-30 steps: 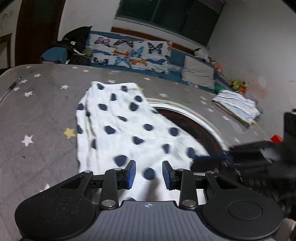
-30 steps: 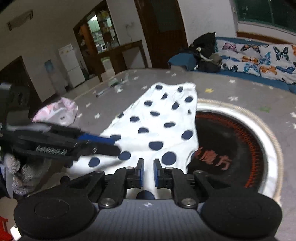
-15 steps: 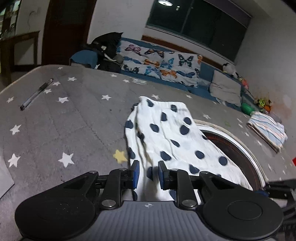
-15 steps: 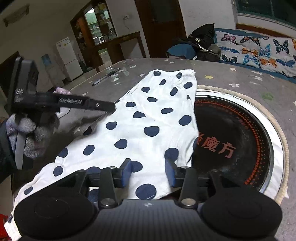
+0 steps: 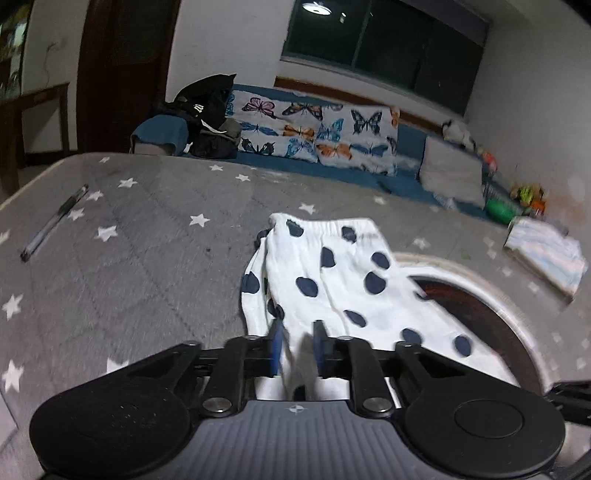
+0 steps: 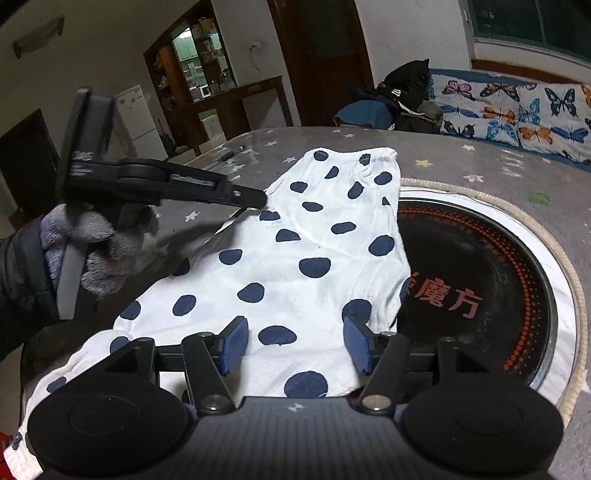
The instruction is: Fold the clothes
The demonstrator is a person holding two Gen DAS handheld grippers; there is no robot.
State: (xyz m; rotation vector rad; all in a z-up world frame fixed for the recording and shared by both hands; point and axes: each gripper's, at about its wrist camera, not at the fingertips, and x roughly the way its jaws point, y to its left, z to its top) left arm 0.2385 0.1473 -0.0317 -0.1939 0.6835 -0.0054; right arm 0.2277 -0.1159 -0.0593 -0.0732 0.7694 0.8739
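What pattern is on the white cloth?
Dark blue dots on the white cloth; the right wrist view shows it best.

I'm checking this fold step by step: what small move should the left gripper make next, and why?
Probably carry the pinched edge across toward the right side. The left gripper is closing with a bunched fold of the polka-dot garment between its pads, while the right gripper is opening, pads clear of the cloth.

White walls, dark window (image 5: 384, 51), ceiling light (image 5: 316, 6), butterfly-print sofa (image 5: 314, 133), brown door (image 6: 317, 55), white fridge (image 6: 138, 114)
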